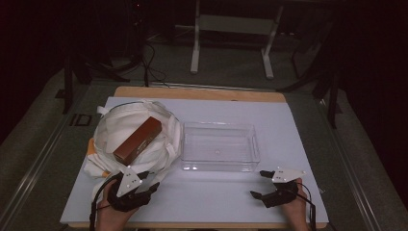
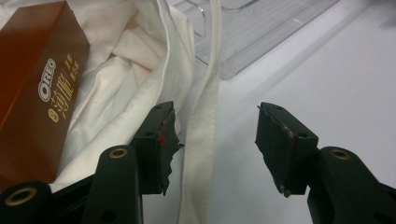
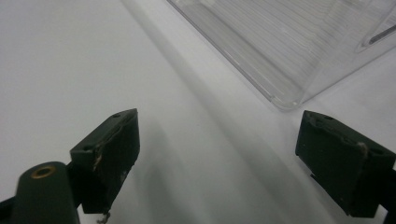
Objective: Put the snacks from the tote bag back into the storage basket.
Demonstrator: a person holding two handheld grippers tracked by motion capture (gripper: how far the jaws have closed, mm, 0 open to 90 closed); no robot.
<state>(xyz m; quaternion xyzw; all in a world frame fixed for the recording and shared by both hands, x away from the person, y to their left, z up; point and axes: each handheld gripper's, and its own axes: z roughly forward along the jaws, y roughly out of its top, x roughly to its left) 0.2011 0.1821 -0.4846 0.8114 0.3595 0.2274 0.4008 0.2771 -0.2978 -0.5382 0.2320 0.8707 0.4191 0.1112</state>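
The work in hand looks like unpacking: a reddish-brown cardboard Oreo biscuit box (image 1: pixel 138 139) lies slanted in the open mouth of a white cloth tote bag (image 1: pixel 115 125) at the left of the white table sheet (image 1: pixel 216 197). Just to the bag's right stands a clear rectangular plastic tray (image 1: pixel 219 166), nothing in it.

The left gripper (image 1: pixel 150 179) sits at the near rim of the bag. In the left gripper view its jaws stand apart, with the bag's flat white cloth strap (image 2: pixel 203 130) running between them, close beside one jaw. The pads do not seem to press it, though the cloth's edge there is hard to read. The box (image 2: pixel 32 88) lies ahead and off to one side of the jaws, resting on the crumpled lining.

The right gripper (image 1: pixel 257 183) rests near the tray's near right corner, jaws spread wide over bare sheet, holding nothing; the tray's corner (image 3: pixel 280 93) shows ahead of it.

I judge the step to be the approach to the bag. The next move calls for either pinching the rim or strap to steady the bag, or reaching further in and turning the jaws to span the box's narrow sides before lifting it clear of the cloth.
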